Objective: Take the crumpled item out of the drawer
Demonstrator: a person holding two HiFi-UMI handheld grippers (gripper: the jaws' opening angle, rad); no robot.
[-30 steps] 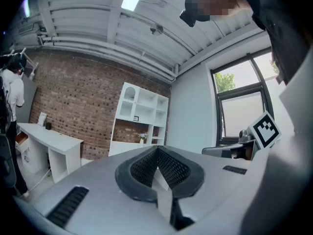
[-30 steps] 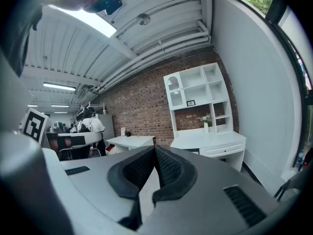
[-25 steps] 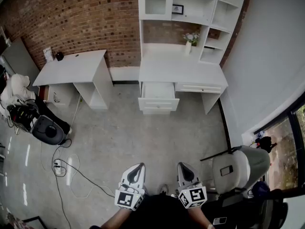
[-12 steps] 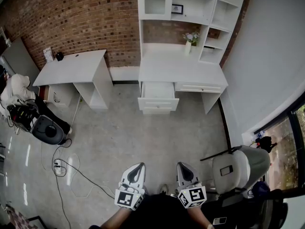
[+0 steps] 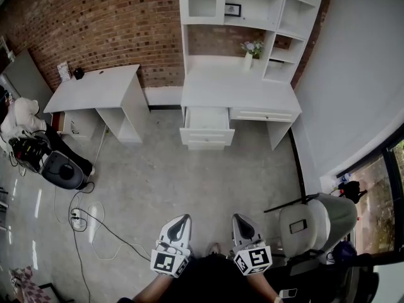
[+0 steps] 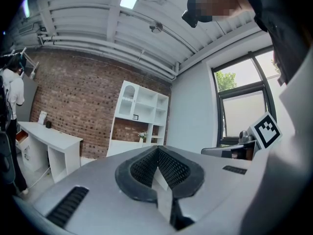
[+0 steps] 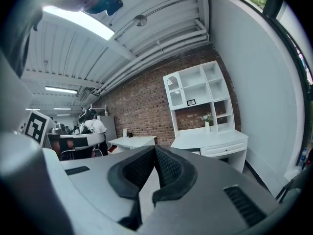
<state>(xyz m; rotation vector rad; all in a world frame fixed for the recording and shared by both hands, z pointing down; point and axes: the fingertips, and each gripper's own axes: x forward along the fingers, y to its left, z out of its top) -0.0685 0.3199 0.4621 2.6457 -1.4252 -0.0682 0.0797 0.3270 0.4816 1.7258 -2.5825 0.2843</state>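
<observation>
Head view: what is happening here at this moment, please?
A person stands back from the white desk, holding a left gripper and a right gripper low in front. Both have their fingers shut on nothing. One drawer of the desk is pulled open; what lies inside is too small to tell. Nothing is touched yet.

Desk (image 5: 240, 93) against brick wall (image 5: 95, 24), far side of floor (image 5: 189, 182); shelf unit (image 5: 252, 5) standing on its rear edge. Drawer (image 5: 207, 120) pulled out from desk front, left end; contents not discernible. Vase (image 5: 249, 59) on desk top, rear edge, near centre. Small frame (image 5: 233, 9) in an upper shelf compartment. Second table (image 5: 95, 90) left of desk, same wall, apart from it. Chair (image 5: 312, 223) near right. Cables (image 5: 95, 223) on floor, left side
</observation>
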